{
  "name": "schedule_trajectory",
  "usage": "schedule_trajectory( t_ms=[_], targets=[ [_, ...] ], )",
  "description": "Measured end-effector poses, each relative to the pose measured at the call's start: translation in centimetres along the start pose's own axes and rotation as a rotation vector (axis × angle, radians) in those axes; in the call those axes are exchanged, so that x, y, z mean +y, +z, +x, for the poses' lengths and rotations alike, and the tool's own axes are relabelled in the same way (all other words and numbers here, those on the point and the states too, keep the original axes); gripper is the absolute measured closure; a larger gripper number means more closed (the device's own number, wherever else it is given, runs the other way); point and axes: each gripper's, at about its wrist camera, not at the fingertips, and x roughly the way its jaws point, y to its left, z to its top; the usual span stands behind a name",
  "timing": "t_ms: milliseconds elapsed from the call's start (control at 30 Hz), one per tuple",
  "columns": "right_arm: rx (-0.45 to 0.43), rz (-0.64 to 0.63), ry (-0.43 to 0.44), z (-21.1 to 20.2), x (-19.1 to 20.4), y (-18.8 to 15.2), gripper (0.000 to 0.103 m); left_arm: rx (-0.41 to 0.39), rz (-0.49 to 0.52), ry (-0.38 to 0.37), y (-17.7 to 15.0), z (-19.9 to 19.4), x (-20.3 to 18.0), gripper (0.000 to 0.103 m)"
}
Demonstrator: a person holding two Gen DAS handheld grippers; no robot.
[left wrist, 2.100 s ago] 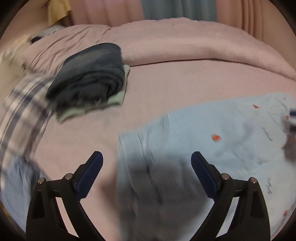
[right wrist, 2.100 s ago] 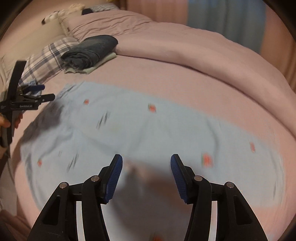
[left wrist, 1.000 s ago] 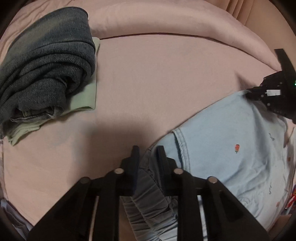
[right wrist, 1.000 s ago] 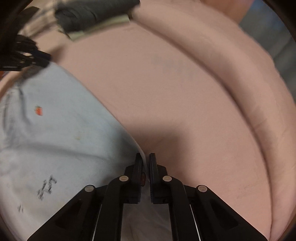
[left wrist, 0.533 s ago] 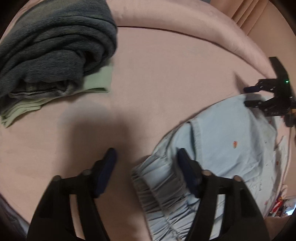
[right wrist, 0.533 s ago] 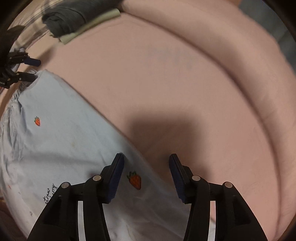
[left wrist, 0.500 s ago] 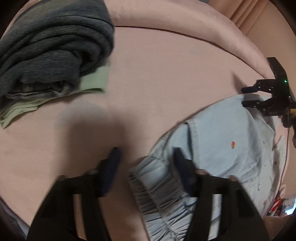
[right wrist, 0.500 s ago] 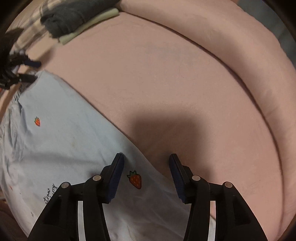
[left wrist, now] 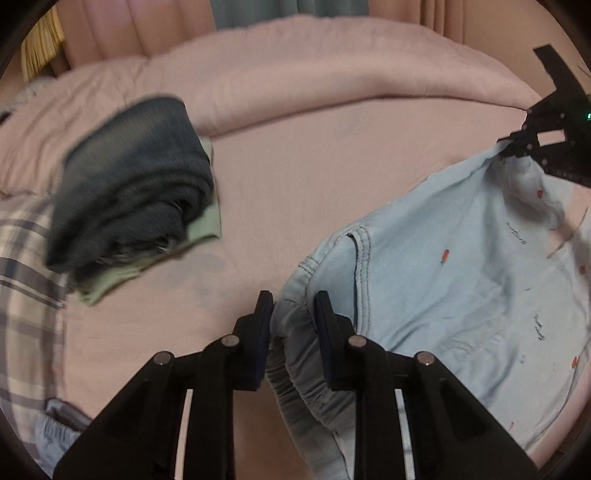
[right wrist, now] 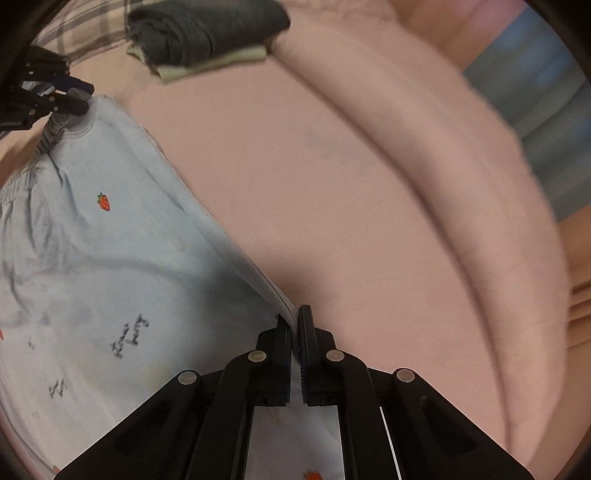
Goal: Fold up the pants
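Observation:
Light blue pants with small strawberry prints lie across a pink bed. My left gripper is shut on the gathered elastic waistband at the near corner. My right gripper is shut on the pants' far edge at the other end. The pants spread to the left in the right wrist view. Each gripper shows in the other's view: the right one at far right, the left one at upper left.
A stack of folded dark grey and pale green clothes sits at the left; it also shows in the right wrist view. A plaid pillow lies at the far left. A rolled pink duvet runs along the back.
Both grippers, open half a second ago, have closed on the pants: the left on the waistband, the right on the far edge. The left view has pulled back from the bed.

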Motion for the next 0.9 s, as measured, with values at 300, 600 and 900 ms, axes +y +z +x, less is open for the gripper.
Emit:
schedule_trajectory(
  t_ms=[300, 600, 900],
  targets=[
    [-0.192, -0.060, -0.105, -9.5, 4.7, -1.1, 0.099, -0.188, 0.051, 0.117, -7.2, -9.1, -5.2, 0.083],
    [-0.178, -0.151, 0.025, -12.1, 14.4, -10.3, 0.099, -0.212, 0.105, 0.180, -16.5, -9.5, -9.8, 0.086],
    [-0.120, -0.139, 0.049, -7.9, 18.0, -12.8, 0.099, -0.153, 0.091, 0.175, -19.7, -6.7, -10.7, 0.098]
  ],
)
